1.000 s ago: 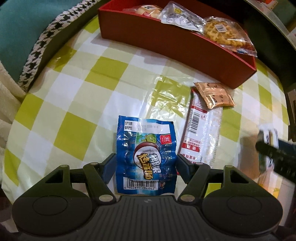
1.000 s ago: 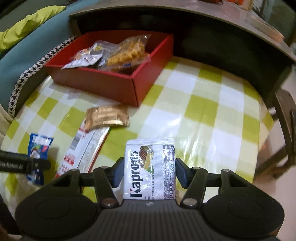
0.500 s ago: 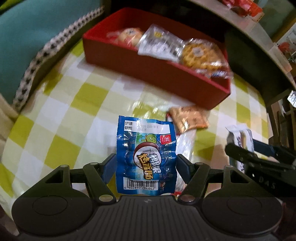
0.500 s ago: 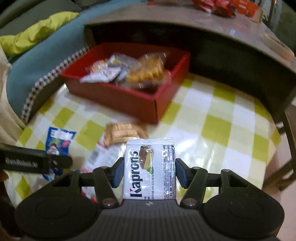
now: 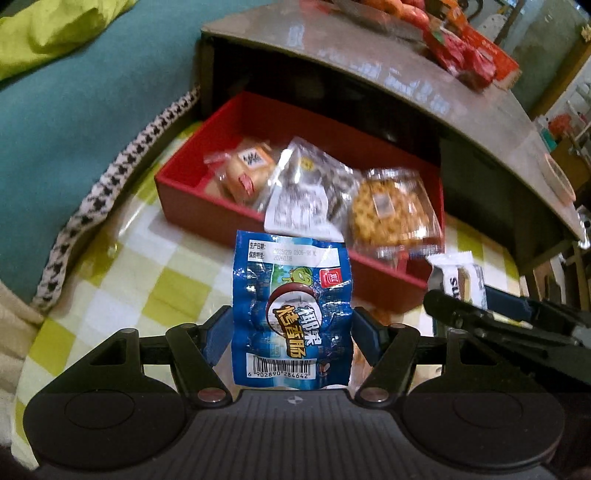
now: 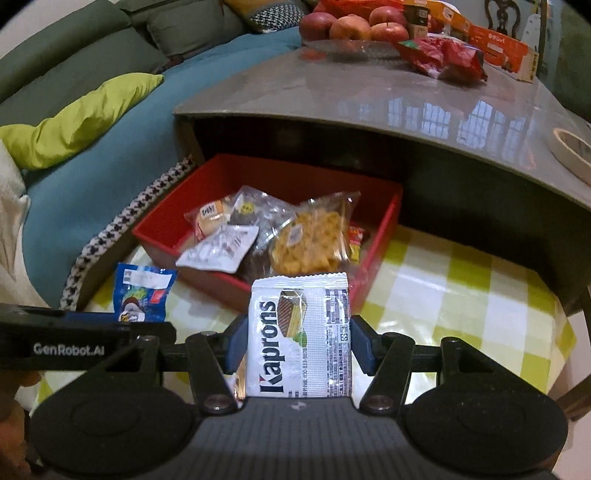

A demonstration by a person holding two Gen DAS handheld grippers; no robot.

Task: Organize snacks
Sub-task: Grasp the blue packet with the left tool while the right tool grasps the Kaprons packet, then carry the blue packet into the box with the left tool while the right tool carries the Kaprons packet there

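Blue sausage packet (image 5: 291, 314) clamped upright between the pads of the left hand-held gripper (image 5: 291, 328), now lifted clear of the checked surface (image 5: 122, 280) and carried closer to the red box (image 5: 380, 273) than a second ago, when it lay low over the cloth. White Kaprons wafer packet (image 6: 300, 336) likewise pinched upright in the right hand-held gripper (image 6: 297, 345), raised higher and nearer the box than before. Brown sachet and long red-and-white packet, plain on the cloth a second ago, now all but hidden behind the held packets. Each gripper seen in the other's view, side by side, short of the box's near wall.

Inside the red box: a bun in clear wrap (image 5: 247, 170) at the left, a clear packet with white label (image 5: 303, 195) in the middle overhanging the near wall, a waffle-like biscuit in clear wrap (image 5: 391, 210) at the right, a small red-and-yellow packet (image 6: 356, 240) against the right wall. Box tucked partly under the grey table (image 6: 369, 99), which carries apples (image 6: 351, 26) and red packets (image 6: 443, 55).
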